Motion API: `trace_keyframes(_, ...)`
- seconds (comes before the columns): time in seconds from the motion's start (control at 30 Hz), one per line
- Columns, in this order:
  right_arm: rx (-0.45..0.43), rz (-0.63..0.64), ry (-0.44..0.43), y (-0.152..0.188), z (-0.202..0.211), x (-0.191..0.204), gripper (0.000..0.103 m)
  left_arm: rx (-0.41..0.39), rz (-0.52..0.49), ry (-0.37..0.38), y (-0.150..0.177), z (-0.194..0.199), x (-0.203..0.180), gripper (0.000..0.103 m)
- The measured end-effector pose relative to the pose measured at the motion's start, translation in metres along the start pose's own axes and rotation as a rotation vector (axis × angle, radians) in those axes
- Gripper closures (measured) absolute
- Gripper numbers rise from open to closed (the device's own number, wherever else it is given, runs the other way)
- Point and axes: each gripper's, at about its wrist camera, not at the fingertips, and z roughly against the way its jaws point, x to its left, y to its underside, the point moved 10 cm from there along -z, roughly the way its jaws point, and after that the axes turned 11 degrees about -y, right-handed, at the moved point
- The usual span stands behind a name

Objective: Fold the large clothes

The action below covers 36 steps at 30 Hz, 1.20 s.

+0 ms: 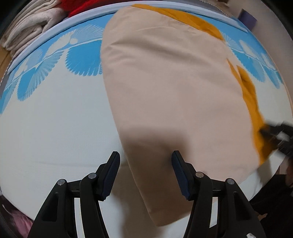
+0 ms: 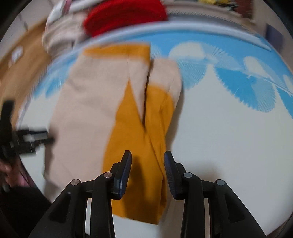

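A large garment, beige (image 1: 168, 87) on one face and mustard orange (image 2: 133, 131) on the other, lies folded lengthwise on a white and blue patterned bed sheet (image 1: 55, 128). My left gripper (image 1: 145, 155) hovers open over the near end of the beige layer, with nothing pinched between its fingers. My right gripper (image 2: 148, 154) stands open above the orange strip at the garment's near end, and its pads are clear of the cloth. Each gripper shows blurred in the other's view, the right gripper (image 1: 278, 135) at the garment's orange edge and the left gripper (image 2: 27, 137) by the beige edge.
A stack of cream folded cloth (image 1: 31, 27) and a red knit item (image 2: 124, 16) sit beyond the bed's far edge. A purple box (image 1: 247, 17) stands at the back right. A wooden floor (image 2: 23, 69) shows at the left. A hand (image 2: 5, 170) holds the left gripper.
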Motion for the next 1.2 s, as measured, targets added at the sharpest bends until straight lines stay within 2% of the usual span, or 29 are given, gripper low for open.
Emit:
trace_keyframes(0.1,0.187,0.043,0.095,0.034,-0.030,-0.012,0.065,0.005,0.004,0.038,0.010,0.009,-0.002,0.050)
trace_keyframes(0.13,0.210,0.041,0.108,0.040,-0.031,-0.015,0.065,0.012,-0.005,0.035,0.017,0.008,-0.004,0.050)
trace_keyframes(0.23,0.198,0.003,0.104,0.040,-0.023,-0.022,0.064,0.076,-0.011,0.003,0.041,-0.004,-0.004,0.045)
trace_keyframes(0.27,0.204,-0.019,0.128,0.044,-0.018,-0.029,0.064,0.093,0.007,-0.010,0.049,-0.003,-0.001,0.043)
trace_keyframes(0.3,0.214,-0.028,0.169,0.049,-0.014,-0.036,0.064,0.083,0.028,-0.019,0.051,0.002,0.002,0.043)
trace_keyframes(0.37,0.214,-0.038,0.241,0.056,-0.001,-0.045,0.064,-0.001,0.086,-0.069,0.054,0.026,0.012,0.043)
trace_keyframes(0.4,0.192,-0.044,0.256,0.056,0.007,-0.047,0.064,-0.040,0.111,-0.096,0.055,0.038,0.017,0.043)
trace_keyframes(0.43,0.133,-0.052,0.269,0.050,0.024,-0.046,0.064,-0.085,0.137,-0.118,0.057,0.052,0.021,0.041)
trace_keyframes(0.47,0.079,-0.052,0.276,0.045,0.037,-0.043,0.064,-0.136,0.169,-0.125,0.059,0.068,0.023,0.031)
trace_keyframes(0.5,-0.039,-0.048,0.281,0.034,0.065,-0.035,0.062,-0.187,0.201,-0.116,0.062,0.086,0.024,0.023)
trace_keyframes(0.53,-0.128,-0.041,0.275,0.027,0.087,-0.026,0.060,-0.225,0.225,-0.112,0.067,0.099,0.023,0.010)
trace_keyframes(0.57,-0.191,-0.034,0.271,0.025,0.102,-0.018,0.057,-0.264,0.247,-0.119,0.071,0.114,0.023,0.005)
trace_keyframes(0.6,-0.300,-0.012,0.257,0.025,0.130,-0.001,0.048,-0.303,0.262,-0.131,0.078,0.128,0.020,0.005)
trace_keyframes(0.63,-0.348,0.000,0.250,0.026,0.142,0.010,0.041,-0.332,0.264,-0.136,0.085,0.140,0.015,0.005)
trace_keyframes(0.67,-0.409,0.019,0.244,0.032,0.158,0.025,0.024,-0.348,0.263,-0.132,0.093,0.149,0.007,0.004)
trace_keyframes(0.7,-0.471,0.039,0.242,0.042,0.174,0.041,0.011,-0.357,0.263,-0.124,0.099,0.155,0.002,0.004)
trace_keyframes(0.77,-0.519,0.052,0.261,0.061,0.186,0.059,0.006,-0.384,0.273,-0.105,0.113,0.164,-0.010,0.004)
trace_keyframes(0.9,-0.504,0.012,0.241,0.093,0.182,0.092,0.006,-0.449,0.254,-0.105,0.126,0.166,-0.027,0.003)
trace_keyframes(1.03,-0.482,0.018,0.221,0.112,0.174,0.115,0.006,-0.410,0.275,-0.053,0.131,0.154,-0.034,0.003)
trace_keyframes(1.2,-0.459,0.054,0.214,0.110,0.156,0.123,0.006,-0.414,0.260,-0.083,0.126,0.146,-0.036,0.003)
